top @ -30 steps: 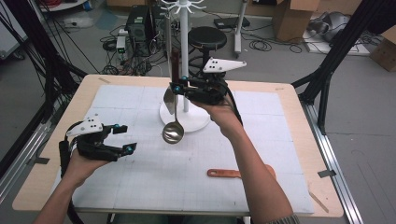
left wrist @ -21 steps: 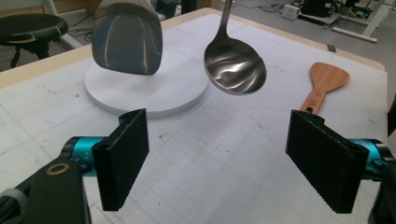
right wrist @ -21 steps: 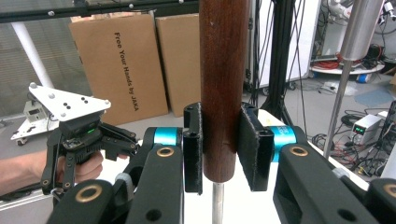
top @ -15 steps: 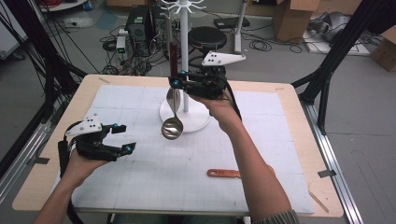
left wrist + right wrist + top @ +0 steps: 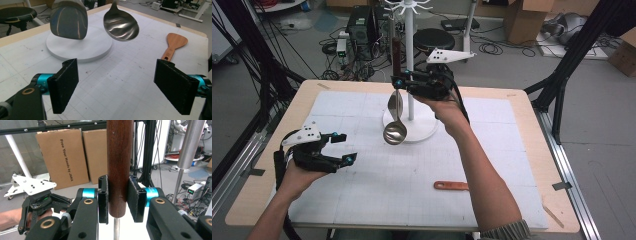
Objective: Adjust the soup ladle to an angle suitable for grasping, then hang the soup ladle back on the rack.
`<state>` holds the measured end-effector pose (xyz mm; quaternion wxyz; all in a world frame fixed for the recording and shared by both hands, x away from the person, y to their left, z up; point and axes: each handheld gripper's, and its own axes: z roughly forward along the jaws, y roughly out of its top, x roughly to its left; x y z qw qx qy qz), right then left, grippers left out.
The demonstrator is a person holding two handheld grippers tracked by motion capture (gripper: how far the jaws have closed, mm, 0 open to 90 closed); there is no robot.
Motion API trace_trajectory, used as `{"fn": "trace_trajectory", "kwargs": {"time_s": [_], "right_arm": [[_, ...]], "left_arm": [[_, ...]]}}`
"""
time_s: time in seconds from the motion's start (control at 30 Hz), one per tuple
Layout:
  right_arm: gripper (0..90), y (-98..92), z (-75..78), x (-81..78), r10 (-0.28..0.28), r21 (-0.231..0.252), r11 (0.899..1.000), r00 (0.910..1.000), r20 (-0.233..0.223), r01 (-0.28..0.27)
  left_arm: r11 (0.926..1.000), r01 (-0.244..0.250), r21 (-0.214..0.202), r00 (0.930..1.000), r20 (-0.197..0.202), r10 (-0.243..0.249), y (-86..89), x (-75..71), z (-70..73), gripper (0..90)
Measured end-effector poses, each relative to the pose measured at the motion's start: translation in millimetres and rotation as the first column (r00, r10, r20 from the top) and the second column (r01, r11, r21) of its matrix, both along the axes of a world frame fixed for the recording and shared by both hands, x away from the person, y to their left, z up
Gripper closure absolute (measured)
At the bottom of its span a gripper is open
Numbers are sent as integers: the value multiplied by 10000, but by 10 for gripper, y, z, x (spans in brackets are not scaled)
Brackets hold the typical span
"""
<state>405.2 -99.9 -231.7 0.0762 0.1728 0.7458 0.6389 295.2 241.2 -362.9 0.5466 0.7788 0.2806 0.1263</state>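
Your right tongs (image 5: 398,81) are clamped on the ladle's (image 5: 395,131) brown wooden handle (image 5: 119,165); in the right gripper view both pads press its sides near the lower end of the wood. The ladle hangs upright from that grip, bowl down, just above the round white base (image 5: 424,131) of the rack (image 5: 410,60), right beside the rack's pole. A second steel utensil (image 5: 395,104) hangs next to the ladle's stem, a bit higher. In the left gripper view its blade (image 5: 69,20) sits left of the ladle bowl (image 5: 121,23), both over the base.

Your left tongs (image 5: 343,148) are wide apart with nothing between the pads, held low over the white mat (image 5: 362,185) at the left of the desk (image 5: 522,107), well apart from the ladle.

A wooden spatula (image 5: 451,185) lies flat on the mat near your right forearm, clear of both tongs. Cardboard boxes (image 5: 62,152) stand behind the desk.
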Motion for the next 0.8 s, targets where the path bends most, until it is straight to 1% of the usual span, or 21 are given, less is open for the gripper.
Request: {"fn": "trace_trajectory", "kwargs": {"time_s": [0.13,0.37,0.6,0.8], "right_arm": [[734,3,7,18,-33,20,10000,10000,-19,33],[733,23,57,42,-26,12,10000,10000,4,26],[734,66,147,73,-3,17,10000,10000,71,3],[733,108,174,113,-5,-6,10000,10000,0,5]], "left_arm": [[10000,16,78,10000,23,-16,-2,0,0,202],[9999,49,94,10000,9,-49,-7,2,-4,200],[10000,48,49,10000,38,-48,1,0,0,198],[10000,46,16,10000,41,-46,5,1,2,198]]}}
